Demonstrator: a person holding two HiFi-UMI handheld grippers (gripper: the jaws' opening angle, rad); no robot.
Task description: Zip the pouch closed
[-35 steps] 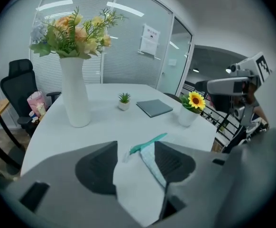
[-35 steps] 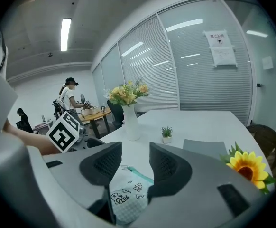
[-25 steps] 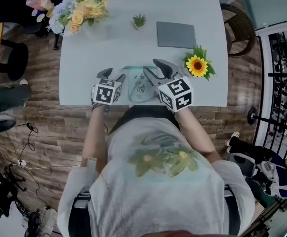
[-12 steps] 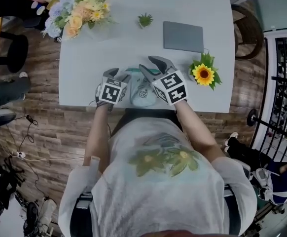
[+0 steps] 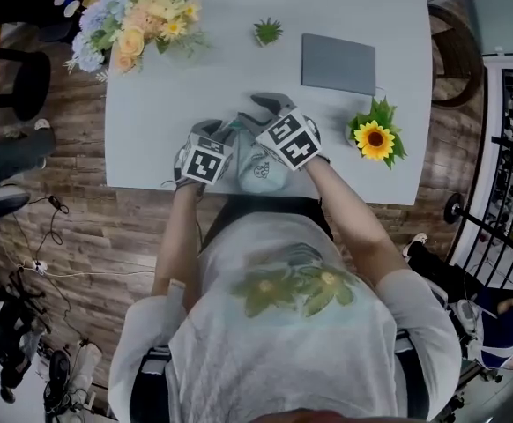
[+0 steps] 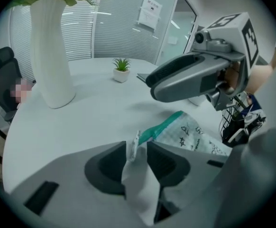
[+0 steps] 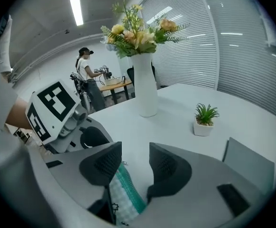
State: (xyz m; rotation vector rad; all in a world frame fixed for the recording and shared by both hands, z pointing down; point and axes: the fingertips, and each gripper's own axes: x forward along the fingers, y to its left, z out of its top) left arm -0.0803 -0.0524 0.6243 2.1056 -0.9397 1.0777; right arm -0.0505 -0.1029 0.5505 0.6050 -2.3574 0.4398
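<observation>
**Left gripper closing round pouch end, right gripper open over the zip**

The pouch (image 5: pixel 263 167) lies on the white table (image 5: pixel 168 86) at its near edge, right in front of the person and between the 2 grippers. It is pale with small printed drawings, and a teal zip band (image 6: pixel 164 126) runs along its top.

The left gripper (image 6: pixel 137 151) points steeply down at the pouch's left end. Its jaws have just been closing and now stand about half shut. The white end of the pouch and a small tab stand up between the 2 pads, which sit close on either side with a narrow gap left.

The right gripper (image 7: pixel 135 160) hangs over the other part of the pouch with its jaws well apart. The teal band shows low in the gap between them, and the pads do not touch it.

Farther back on the table stand a white vase (image 6: pixel 50 56) of flowers, a small potted plant (image 5: pixel 268 32), a flat grey slab (image 5: pixel 338 63) and a sunflower (image 5: pixel 375 137), all well apart from the pouch.
</observation>
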